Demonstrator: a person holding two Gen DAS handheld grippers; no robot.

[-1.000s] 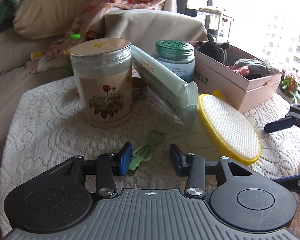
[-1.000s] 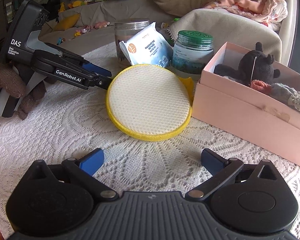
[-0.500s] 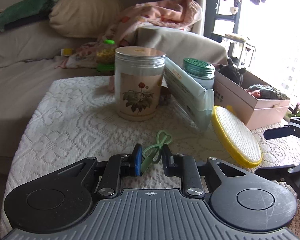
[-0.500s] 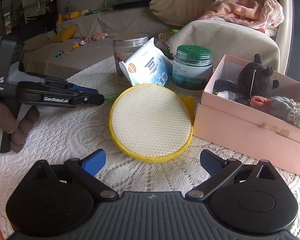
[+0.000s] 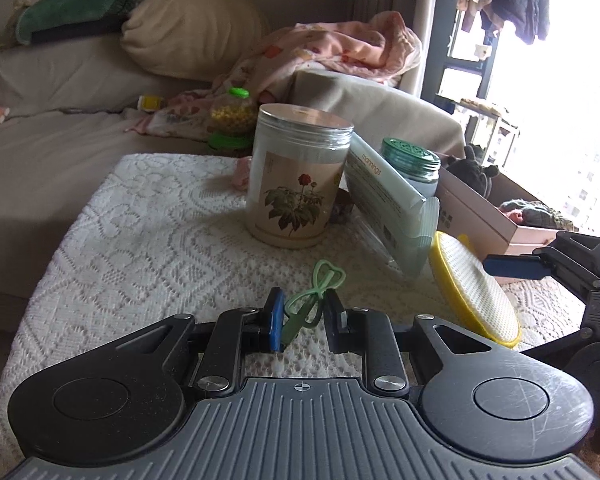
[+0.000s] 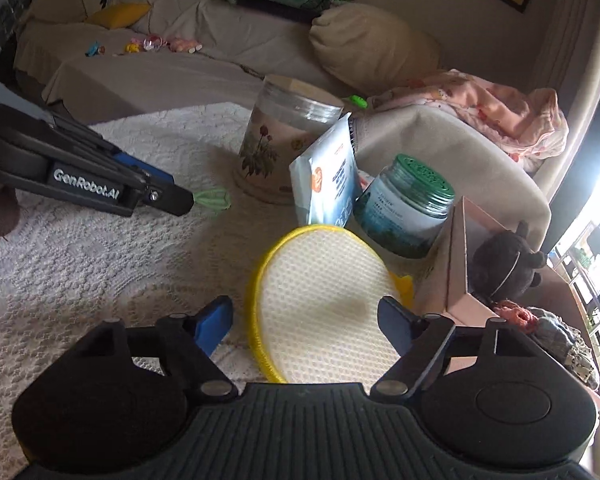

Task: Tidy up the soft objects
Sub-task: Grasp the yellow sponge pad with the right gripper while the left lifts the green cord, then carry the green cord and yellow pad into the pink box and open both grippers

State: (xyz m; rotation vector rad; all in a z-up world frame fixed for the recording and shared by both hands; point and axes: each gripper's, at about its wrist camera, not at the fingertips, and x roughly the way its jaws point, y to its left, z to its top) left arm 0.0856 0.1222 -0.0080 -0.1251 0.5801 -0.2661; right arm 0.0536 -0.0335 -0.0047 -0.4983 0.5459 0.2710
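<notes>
Two tongs (image 5: 300,322) (image 6: 306,326) mid-cloth (image 5: 140,240), bare lace leftward to its edge.

Strong daylight enters from the window (image 5: 572,128) at the right side and is overexposed to white. The sofa (image 5: 60,148) at the left is dim. Straight lines bend near the frame edges; the right wrist picture is slightly blurred.

A table under a white lace cloth (image 5: 140,232). A floral jar (image 5: 296,184) stands at twelve o'clock, a green-lidded jar (image 6: 404,212) and pink box (image 6: 456,264) toward two, a yellow sponge (image 6: 324,304) at three, a green loop (image 5: 324,280) in the centre.
</notes>
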